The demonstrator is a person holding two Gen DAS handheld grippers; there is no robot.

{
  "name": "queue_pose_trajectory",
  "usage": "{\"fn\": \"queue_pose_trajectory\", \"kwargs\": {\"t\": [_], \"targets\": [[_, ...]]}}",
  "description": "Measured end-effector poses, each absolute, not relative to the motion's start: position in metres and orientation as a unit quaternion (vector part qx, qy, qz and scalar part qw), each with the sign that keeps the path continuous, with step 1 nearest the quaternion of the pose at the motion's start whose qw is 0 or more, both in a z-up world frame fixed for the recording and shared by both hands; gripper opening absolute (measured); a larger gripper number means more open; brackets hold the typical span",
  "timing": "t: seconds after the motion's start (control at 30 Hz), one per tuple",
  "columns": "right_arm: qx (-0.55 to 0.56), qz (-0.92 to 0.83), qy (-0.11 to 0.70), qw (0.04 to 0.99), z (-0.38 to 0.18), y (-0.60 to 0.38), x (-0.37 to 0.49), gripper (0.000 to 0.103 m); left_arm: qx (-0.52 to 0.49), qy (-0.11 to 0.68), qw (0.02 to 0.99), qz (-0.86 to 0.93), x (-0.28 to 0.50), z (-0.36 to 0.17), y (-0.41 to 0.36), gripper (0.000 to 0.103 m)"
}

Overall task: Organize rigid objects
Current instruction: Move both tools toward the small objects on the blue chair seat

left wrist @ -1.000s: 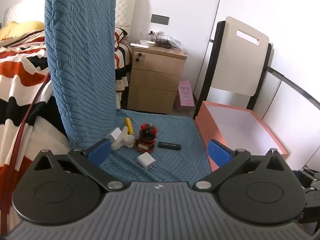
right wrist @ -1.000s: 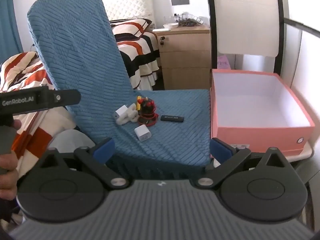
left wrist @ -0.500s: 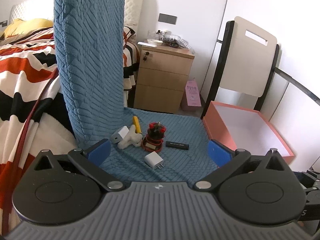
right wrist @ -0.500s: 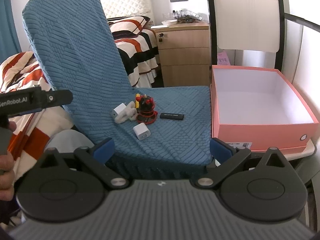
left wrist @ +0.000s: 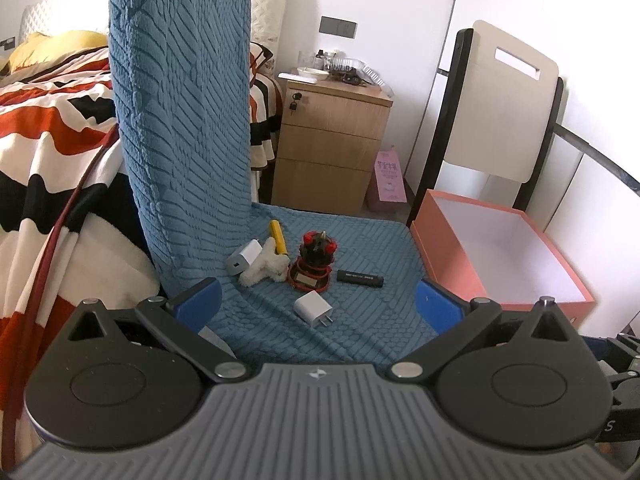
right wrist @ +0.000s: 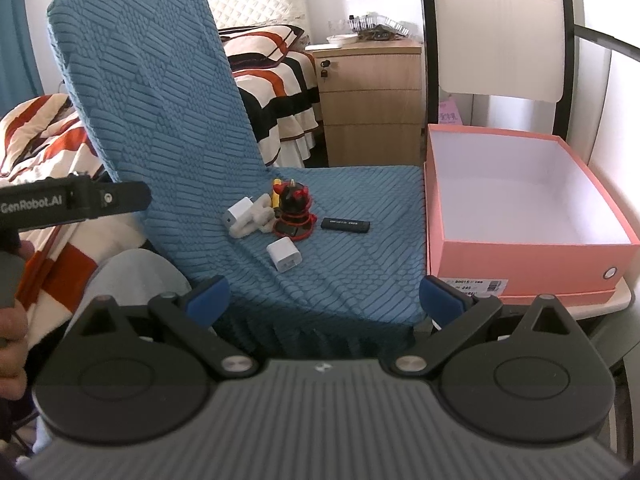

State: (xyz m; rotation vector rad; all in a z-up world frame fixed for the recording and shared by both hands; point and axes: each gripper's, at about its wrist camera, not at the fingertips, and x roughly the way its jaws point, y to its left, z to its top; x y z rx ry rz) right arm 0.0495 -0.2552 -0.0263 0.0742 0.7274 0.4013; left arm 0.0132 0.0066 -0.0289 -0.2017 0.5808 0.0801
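Lying flat, white charger [left wrist: 313, 309] shows two prongs on blue cover [left wrist: 360, 320].

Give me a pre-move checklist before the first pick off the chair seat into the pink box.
1. Left gripper open and empty: ok.
2. Right gripper open and empty: ok.
3. Pink box lid off, visible interior empty: ok.
4. White charger lies apart from the other items, clear to grasp: ok.
5. Black stick lies flat, apart from the red and black toy: ok.
6. Second white charger touches the white fluffy item, crowded: not ok.
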Motion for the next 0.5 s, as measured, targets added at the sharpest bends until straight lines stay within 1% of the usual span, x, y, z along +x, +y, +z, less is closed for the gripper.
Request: {"fn": "queue_pose_trajectory", "kwargs": {"t": [0.5], "targets": [[0.042,0.203,0.362,0.909,-0.0339,-0.2532,0.0527,0.103,-0.096,0.298,0.949,0.039,0.0167,-0.0346,0.0072,0.103]]}}
